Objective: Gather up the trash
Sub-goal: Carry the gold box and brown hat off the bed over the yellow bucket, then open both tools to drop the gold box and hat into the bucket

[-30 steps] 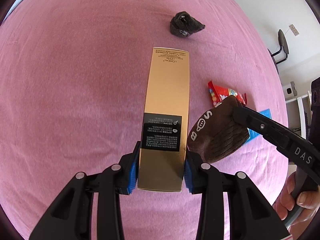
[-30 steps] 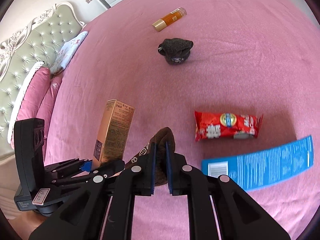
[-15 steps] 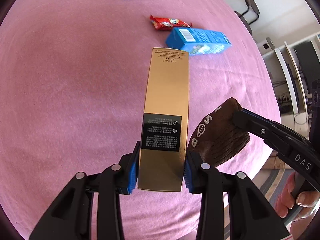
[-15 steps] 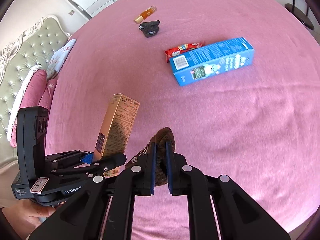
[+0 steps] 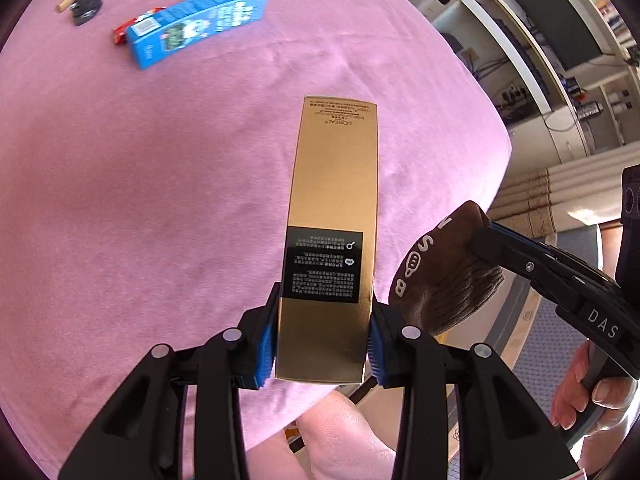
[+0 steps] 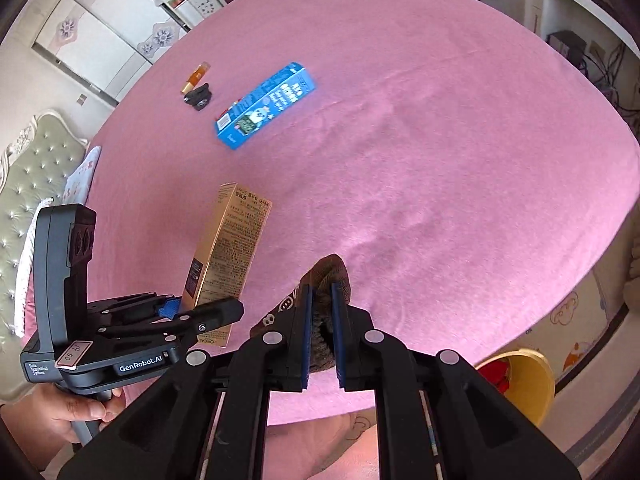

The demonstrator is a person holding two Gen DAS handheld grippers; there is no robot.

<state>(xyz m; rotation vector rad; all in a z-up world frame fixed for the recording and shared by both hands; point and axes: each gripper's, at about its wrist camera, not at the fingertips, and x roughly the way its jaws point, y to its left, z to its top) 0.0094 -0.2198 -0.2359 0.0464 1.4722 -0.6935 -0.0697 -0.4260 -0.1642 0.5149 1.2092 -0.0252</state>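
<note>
Trash lies scattered on the pink bedspread (image 6: 420, 128), the largest thing in both views, and some of it is already held above the cloth. Down past the bed's near edge, at the lower right of the right wrist view, stands a yellow bin (image 6: 528, 380) with something red inside it. On the far part of the spread lies a blue carton (image 5: 196, 24) on its side, with a red snack wrapper (image 5: 120, 34) tucked just behind its barcoded end. The tall gold box (image 5: 332, 240) (black label panel near its lower end) stands up between the blue pads of the left gripper (image 5: 322, 344), which clamp its two sides. Just to its right, the right gripper (image 6: 320, 332) pinches a brown sock (image 5: 440, 276) with pale letters and marks on it; its blue-lined fingers sit close together with the knit squeezed between them. Beyond the carton lies a small dark crumpled item (image 6: 199, 98), and touching or just beside it a slim orange tube (image 6: 196, 77) with a pale cap.
</note>
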